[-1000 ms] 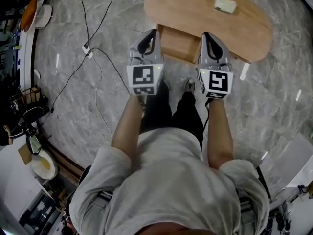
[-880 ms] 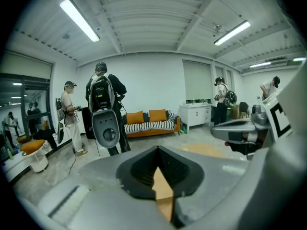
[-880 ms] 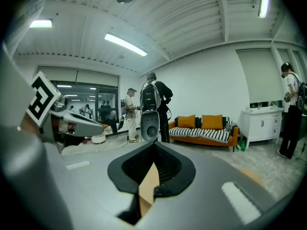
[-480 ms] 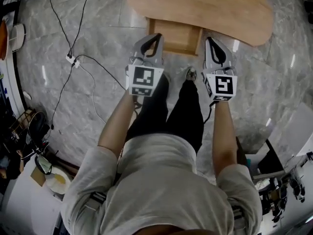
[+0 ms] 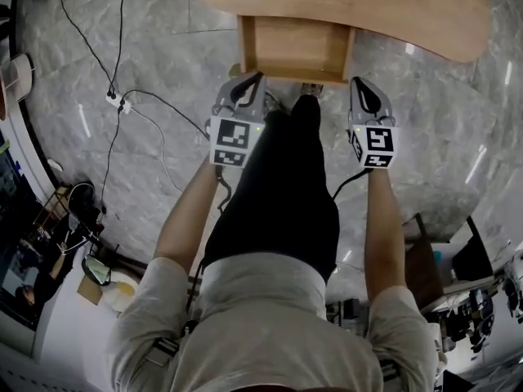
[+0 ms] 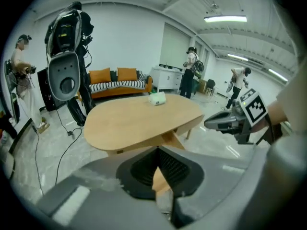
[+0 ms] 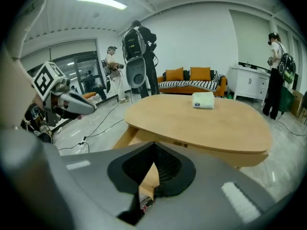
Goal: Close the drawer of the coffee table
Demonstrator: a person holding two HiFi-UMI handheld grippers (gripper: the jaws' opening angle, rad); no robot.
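The light wooden coffee table (image 5: 359, 11) lies at the top of the head view. Its open drawer (image 5: 296, 49) sticks out toward me, and I see its bare wooden inside. My left gripper (image 5: 255, 78) sits just off the drawer's front left corner, shut with nothing in it. My right gripper (image 5: 360, 82) is level with the front right corner, also shut and empty. In the left gripper view the shut jaws (image 6: 158, 152) point at the table (image 6: 139, 121). In the right gripper view the shut jaws (image 7: 153, 146) point at the table (image 7: 206, 123), with the drawer's side (image 7: 125, 137) below it.
A small white box (image 7: 203, 100) rests on the tabletop. A power strip with cables (image 5: 114, 99) lies on the marble floor to the left. My legs stand between the grippers, close to the drawer front. Several people and an orange sofa (image 6: 117, 79) are far behind the table.
Both grippers have dropped lower and now flank the drawer's front corners. The table has slid to the top edge of the head view as I bent down. Both stayed shut.
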